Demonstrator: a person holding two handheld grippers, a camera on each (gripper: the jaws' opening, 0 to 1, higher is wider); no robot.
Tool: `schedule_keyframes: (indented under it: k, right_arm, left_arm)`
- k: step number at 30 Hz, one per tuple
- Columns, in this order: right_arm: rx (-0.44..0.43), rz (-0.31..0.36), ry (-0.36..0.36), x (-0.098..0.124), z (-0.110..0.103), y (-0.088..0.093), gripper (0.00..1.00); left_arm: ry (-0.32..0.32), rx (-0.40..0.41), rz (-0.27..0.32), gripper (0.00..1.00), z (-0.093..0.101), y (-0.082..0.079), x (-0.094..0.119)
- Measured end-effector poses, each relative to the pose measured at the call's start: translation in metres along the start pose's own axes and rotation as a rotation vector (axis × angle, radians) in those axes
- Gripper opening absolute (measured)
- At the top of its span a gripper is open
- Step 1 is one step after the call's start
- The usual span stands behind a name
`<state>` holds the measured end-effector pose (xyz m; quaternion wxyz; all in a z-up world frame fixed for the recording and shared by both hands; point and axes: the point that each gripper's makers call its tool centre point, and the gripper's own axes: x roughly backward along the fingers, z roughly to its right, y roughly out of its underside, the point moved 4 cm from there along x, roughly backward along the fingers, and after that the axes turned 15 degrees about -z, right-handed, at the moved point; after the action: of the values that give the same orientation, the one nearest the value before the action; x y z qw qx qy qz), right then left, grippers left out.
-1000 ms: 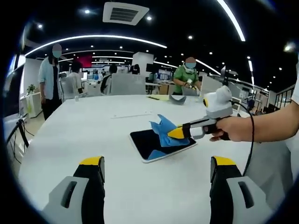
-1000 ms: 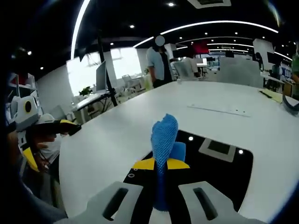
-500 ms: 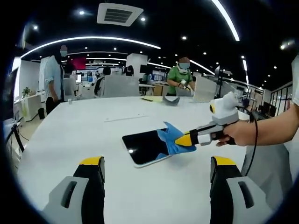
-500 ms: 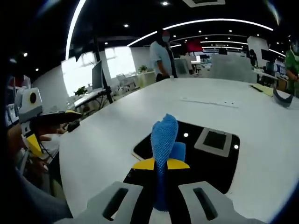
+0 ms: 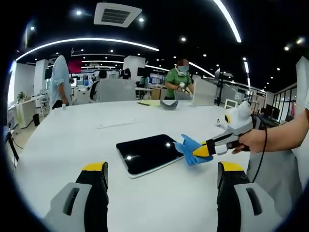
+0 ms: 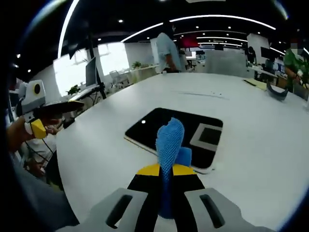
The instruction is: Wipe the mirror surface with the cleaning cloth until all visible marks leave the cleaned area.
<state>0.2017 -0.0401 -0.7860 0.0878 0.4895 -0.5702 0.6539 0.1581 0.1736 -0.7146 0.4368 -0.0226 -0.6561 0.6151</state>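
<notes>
A dark rectangular mirror (image 5: 146,153) lies flat on the white table (image 5: 72,140), reflecting ceiling lights. The blue cleaning cloth (image 5: 189,149) is pinched in my right gripper (image 5: 203,150), which sits just off the mirror's right edge, held by a hand from the right. In the right gripper view the cloth (image 6: 170,142) stands up between the shut yellow-tipped jaws of that gripper (image 6: 166,170), with the mirror (image 6: 174,135) just beyond. My left gripper (image 5: 161,169) is open and empty, hovering over the table in front of the mirror; it also appears at the left (image 6: 53,107).
A long thin strip (image 5: 119,124) lies on the table behind the mirror. A grey curved object (image 5: 169,103) and papers sit at the far edge. Several people stand or sit beyond the table. Bare tabletop surrounds the mirror.
My right gripper has drawn the blue cloth across the mirror and off its right edge onto the table. The left gripper stayed open.
</notes>
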Motion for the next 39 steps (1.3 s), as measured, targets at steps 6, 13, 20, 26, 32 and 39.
schedule_keyframes:
  k: [6,13,20,26,32,39]
  right_arm:
    - [0.028,-0.067,0.057,0.008,0.012,0.021,0.01]
    - [0.049,-0.144,0.105,0.023,0.027,0.048,0.02]
    - [0.029,-0.18,0.071,0.016,0.024,0.057,0.02]
    - [0.048,-0.203,0.032,0.006,0.017,0.061,0.03]
    - [0.095,-0.213,0.001,0.005,0.012,0.06,0.09]
    - [0.204,-0.258,0.007,0.008,0.005,0.063,0.19]
  left_arm:
    - [0.015,-0.01,0.003,0.94,0.003,-0.002,-0.003]
    - [0.02,-0.013,0.003,0.94,0.002,-0.003,-0.003]
    - [0.03,-0.018,-0.002,0.94,0.006,-0.003,-0.005]
    - [0.023,-0.015,-0.004,0.94,0.003,-0.002,-0.004]
    - [0.02,-0.013,-0.007,0.94,0.003,-0.001,-0.004]
    - [0.022,-0.01,-0.009,0.94,0.003,-0.001,-0.005]
